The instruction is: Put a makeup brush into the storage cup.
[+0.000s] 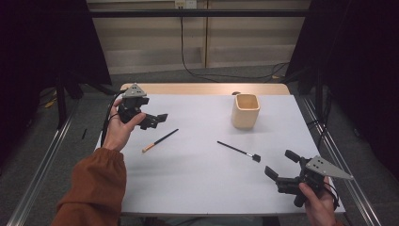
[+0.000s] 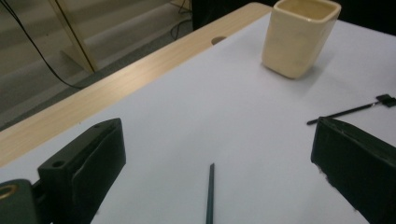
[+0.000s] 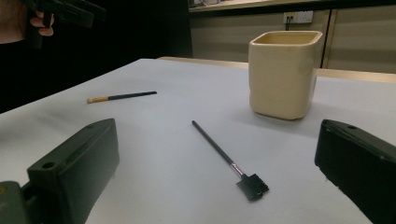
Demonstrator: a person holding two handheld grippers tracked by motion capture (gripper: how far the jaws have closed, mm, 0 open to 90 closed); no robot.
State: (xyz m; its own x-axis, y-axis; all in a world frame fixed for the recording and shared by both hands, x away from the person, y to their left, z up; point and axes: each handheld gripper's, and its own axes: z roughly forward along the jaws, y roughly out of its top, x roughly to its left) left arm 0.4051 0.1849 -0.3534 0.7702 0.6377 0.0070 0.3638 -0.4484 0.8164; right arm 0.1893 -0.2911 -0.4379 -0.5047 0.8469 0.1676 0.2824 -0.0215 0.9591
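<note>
Presently, both claws gape and hold nothing. The right claw [image 1: 278, 164] hovers near the comb brush [image 3: 227, 158]: thin black handle, small black toothed head, flat on the white worktop [image 1: 197, 179]. The left claw [image 1: 155, 120] hangs above a dark, tan-tipped brush [image 1: 160, 140]. A cream cup [image 1: 245, 110] stands upright beyond.

Worktop [image 1: 197, 183]: white sheet over wood, wood strip [image 1: 207, 88] bare at far edge. Grey carpet floor [image 1: 42, 155] w/ black cables [image 1: 221, 75]. Beige panel wall [image 1: 155, 42] behind, socket [image 1: 185, 4] up top. Black curtains [image 1: 362, 70] both sides. Dim light.
</note>
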